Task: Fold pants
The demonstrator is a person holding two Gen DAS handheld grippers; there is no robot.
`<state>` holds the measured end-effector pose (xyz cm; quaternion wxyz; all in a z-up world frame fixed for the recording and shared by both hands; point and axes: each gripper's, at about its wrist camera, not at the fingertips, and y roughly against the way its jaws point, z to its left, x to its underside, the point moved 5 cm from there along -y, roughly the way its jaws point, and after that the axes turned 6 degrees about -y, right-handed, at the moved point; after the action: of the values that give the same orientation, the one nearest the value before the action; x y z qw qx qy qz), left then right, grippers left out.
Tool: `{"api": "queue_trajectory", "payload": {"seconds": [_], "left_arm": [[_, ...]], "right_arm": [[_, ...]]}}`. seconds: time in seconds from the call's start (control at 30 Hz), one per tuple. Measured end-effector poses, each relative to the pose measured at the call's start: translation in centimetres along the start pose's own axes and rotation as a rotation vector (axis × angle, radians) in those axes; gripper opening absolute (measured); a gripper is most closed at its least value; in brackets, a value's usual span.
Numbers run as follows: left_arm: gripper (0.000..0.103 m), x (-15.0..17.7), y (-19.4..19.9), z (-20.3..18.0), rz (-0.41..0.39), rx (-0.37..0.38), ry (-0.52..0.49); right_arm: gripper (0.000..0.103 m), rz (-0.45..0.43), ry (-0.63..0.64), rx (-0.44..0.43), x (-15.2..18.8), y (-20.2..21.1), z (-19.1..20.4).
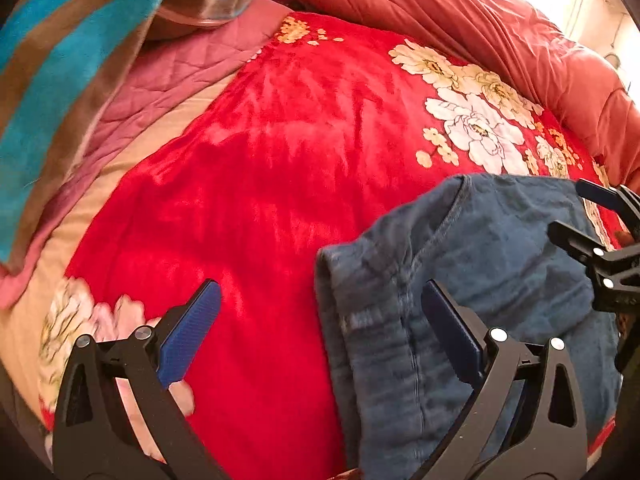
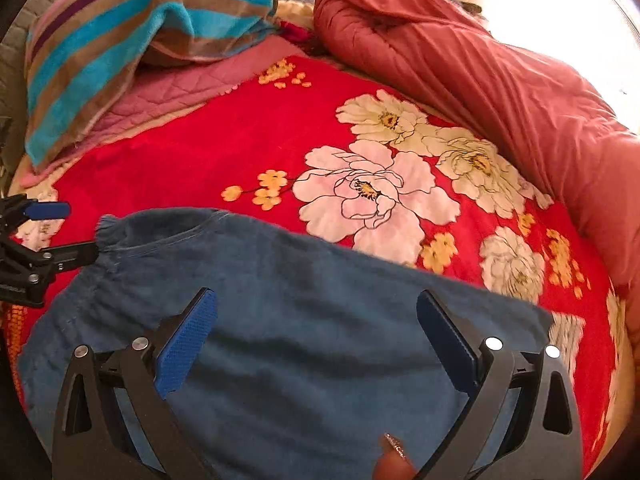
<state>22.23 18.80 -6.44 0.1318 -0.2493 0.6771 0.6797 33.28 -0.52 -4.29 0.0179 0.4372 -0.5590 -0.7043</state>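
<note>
Pants (image 2: pixel 304 320) lie folded on red floral blanket (image 1: pixel 280 160) on bed. My left gripper (image 1: pixel 320 332) spread over their left edge, my right gripper (image 2: pixel 316 340) spread above middle. Next: pinch both layers at edge, fold square.

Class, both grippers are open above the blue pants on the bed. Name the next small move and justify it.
Probably lower the right gripper and close it on the blue pants. Both it and the left gripper hold nothing, and the pants lie bunched on the red floral blanket, not yet neatly folded.
</note>
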Motion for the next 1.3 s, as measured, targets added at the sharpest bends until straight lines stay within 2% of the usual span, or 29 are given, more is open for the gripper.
{"api": "queue_trajectory", "payload": {"seconds": [0.17, 0.23, 0.27, 0.3, 0.33, 0.37, 0.5, 0.67, 0.73, 0.83, 0.9, 0.97, 1.13, 1.3], "left_arm": [[0.092, -0.6, -2.0, 0.2, 0.021, -0.007, -0.021], [0.083, -0.9, -2.4, -0.1, 0.02, 0.009, -0.043], [0.074, -1.0, -2.6, -0.5, 0.019, 0.017, -0.069], [0.06, -1.0, -2.7, -0.7, 0.019, 0.026, -0.085], [0.052, -1.1, -2.9, -1.0, 0.015, 0.053, -0.102], [0.034, -1.0, -3.0, -1.3, 0.013, 0.09, -0.108], [0.028, -0.9, -2.0, -1.2, -0.03, 0.085, -0.119], [0.027, -1.1, 1.0, -1.5, -0.129, 0.108, -0.118], [0.027, -1.1, 1.9, -1.6, -0.152, 0.126, -0.111], [0.027, -1.0, 2.7, -2.0, -0.172, 0.137, -0.122], [0.027, -0.8, 2.8, -2.1, -0.172, 0.139, -0.128], [0.027, -0.6, 3.0, -2.1, -0.176, 0.13, -0.134], [0.027, -0.4, 3.8, -1.8, -0.202, 0.121, -0.134], [0.027, 0.2, 5.5, -2.4, -0.233, 0.128, -0.153]], "right_arm": [[0.099, 0.061, 0.032, -0.015, -1.2, -3.0, -0.7], [0.099, 0.081, 0.054, -0.025, -1.6, -3.8, -0.7], [0.099, 0.085, 0.069, -0.023, -1.8, -4.1, -0.6], [0.099, 0.087, 0.086, -0.023, -2.0, -4.4, -0.5], [0.099, 0.089, 0.097, -0.026, -2.2, -4.6, -0.4], [0.099, 0.095, 0.113, -0.035, -2.3, -4.8, -0.3], [0.099, 0.107, 0.173, -0.054, -2.6, -5.3, 0.4], [0.096, 0.113, 0.266, -0.051, -2.6, -6.1, 1.6], [0.087, 0.111, 0.308, -0.053, -2.6, -6.4, 2.3], [0.066, 0.119, 0.358, -0.066, -2.1, -6.8, 3.6], [0.034, 0.122, 0.37, -0.1, -1.8, -6.7, 4.4], [0.021, 0.111, 0.351, -0.141, -1.4, -6.0, 5.1], [0.012, 0.044, 0.256, -0.156, -0.6, -2.9, 4.7], [0.012, -0.028, 0.116, -0.197, 0.5, 2.3, 3.5]]}}
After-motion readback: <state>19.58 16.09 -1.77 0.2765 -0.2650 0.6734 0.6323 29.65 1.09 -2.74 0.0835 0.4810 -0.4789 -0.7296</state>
